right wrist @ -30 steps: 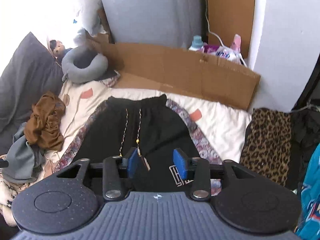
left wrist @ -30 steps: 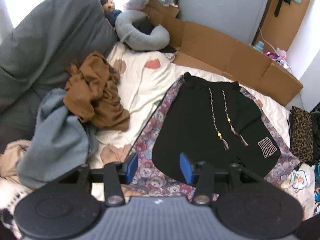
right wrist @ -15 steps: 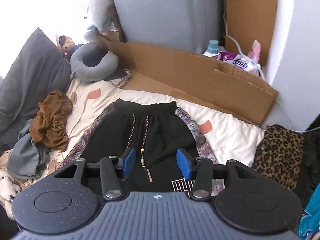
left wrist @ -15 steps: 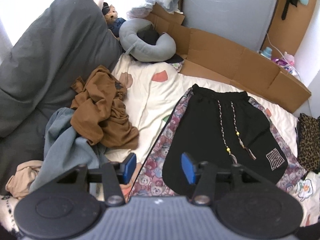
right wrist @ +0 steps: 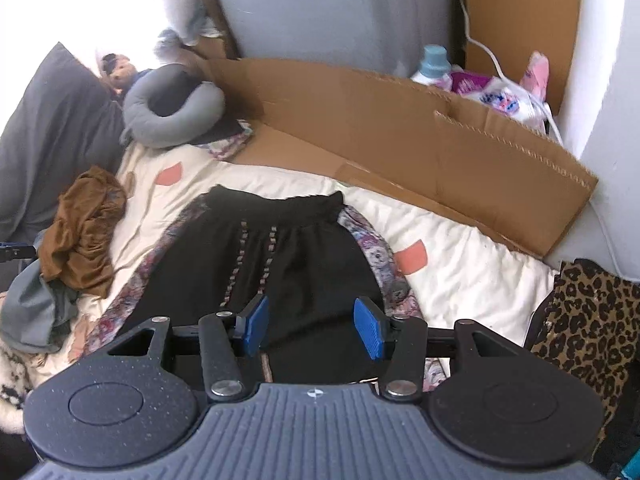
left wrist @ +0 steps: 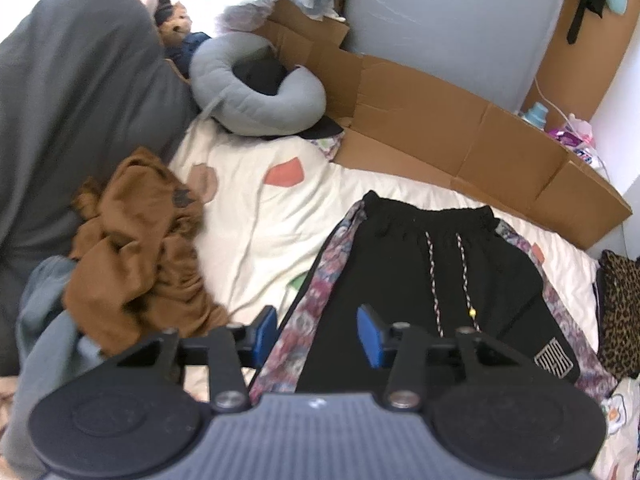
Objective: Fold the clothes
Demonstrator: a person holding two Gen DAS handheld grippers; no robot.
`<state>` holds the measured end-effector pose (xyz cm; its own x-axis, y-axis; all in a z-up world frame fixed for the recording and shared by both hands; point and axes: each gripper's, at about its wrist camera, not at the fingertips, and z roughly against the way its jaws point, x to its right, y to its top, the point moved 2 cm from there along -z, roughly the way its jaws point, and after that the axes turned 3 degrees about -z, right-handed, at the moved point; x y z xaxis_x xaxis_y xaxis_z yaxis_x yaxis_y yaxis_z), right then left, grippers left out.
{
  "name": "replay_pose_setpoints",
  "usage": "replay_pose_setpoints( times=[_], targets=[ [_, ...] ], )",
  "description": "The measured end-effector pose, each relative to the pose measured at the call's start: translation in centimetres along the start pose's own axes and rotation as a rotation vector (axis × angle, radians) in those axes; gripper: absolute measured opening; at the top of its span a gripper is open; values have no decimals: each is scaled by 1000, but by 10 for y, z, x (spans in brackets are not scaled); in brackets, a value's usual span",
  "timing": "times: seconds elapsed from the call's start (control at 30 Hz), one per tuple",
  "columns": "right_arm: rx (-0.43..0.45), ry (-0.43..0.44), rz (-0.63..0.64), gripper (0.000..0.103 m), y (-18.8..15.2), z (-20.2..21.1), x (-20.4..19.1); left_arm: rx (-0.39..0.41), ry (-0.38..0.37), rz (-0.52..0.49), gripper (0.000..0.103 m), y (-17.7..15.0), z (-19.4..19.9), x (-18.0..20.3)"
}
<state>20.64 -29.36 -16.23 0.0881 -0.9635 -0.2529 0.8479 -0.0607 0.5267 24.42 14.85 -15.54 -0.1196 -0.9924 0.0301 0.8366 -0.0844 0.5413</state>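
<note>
Both views have drawn nearer the black shorts [left wrist: 424, 280]; left gripper [left wrist: 316, 336] and right gripper [right wrist: 312, 326], both wide open and empty, face the shorts, whose length runs toward twelve o'clock, waistband farthest.

One pair of black shorts [left wrist: 420, 272] lies flat on the bed [left wrist: 256, 216], with two braided drawstrings [left wrist: 434, 276] running down from its waistband. One patterned garment [left wrist: 308, 312] lies under the shorts. Left of the shorts: one brown garment [left wrist: 136, 248] and one grey-blue garment [left wrist: 44, 320], crumpled together. Right of the shorts: one leopard-print garment [right wrist: 588, 320]. Beyond the shorts: one grey neck pillow [left wrist: 256, 92], one stuffed toy [left wrist: 176, 28], one dark grey pillow [left wrist: 76, 88], one cardboard sheet [right wrist: 400, 128] and one blue-capped bottle [right wrist: 434, 62]. Two grippers, each with two blue fingers [left wrist: 266, 330] [right wrist: 370, 334].
</note>
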Motion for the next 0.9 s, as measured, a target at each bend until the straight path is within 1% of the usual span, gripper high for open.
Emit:
replay_pose_setpoints(
  times=[0.1, 0.2, 0.27, 0.33, 0.37, 0.47, 0.63, 0.73, 0.8, 0.9],
  targets=[
    [-2, -13, -30, 53, -2, -23, 24, 9, -11, -3, 40, 3, -30, 3],
    [3, -29, -61, 52, -8, -49, 47, 18, -22, -7, 38, 6, -60, 5],
    [11, -28, -88, 46, -14, -66, 60, 19, -23, -8, 36, 6, -80, 6],
    [17, -24, -117, 44, -21, -84, 72, 18, -25, -11, 33, 5, -100, 8],
    [20, -22, -127, 38, -25, -95, 77, 17, -26, -14, 32, 5, -110, 9],
    [20, -33, -153, 34, -37, -124, 91, 19, -33, -19, 28, 3, -138, 11],
    [49, -26, -188, 33, -50, -168, 107, 27, -45, -24, 27, -2, -180, 15],
    [66, -16, -187, 25, -49, -191, 110, 31, -53, -27, 26, -4, -206, 17],
    [76, -10, -182, 22, -47, -204, 110, 36, -60, -37, 26, -3, -215, 20],
    [74, 0, -165, 21, -44, -223, 109, 45, -71, -55, 26, -1, -228, 25]
  ],
)
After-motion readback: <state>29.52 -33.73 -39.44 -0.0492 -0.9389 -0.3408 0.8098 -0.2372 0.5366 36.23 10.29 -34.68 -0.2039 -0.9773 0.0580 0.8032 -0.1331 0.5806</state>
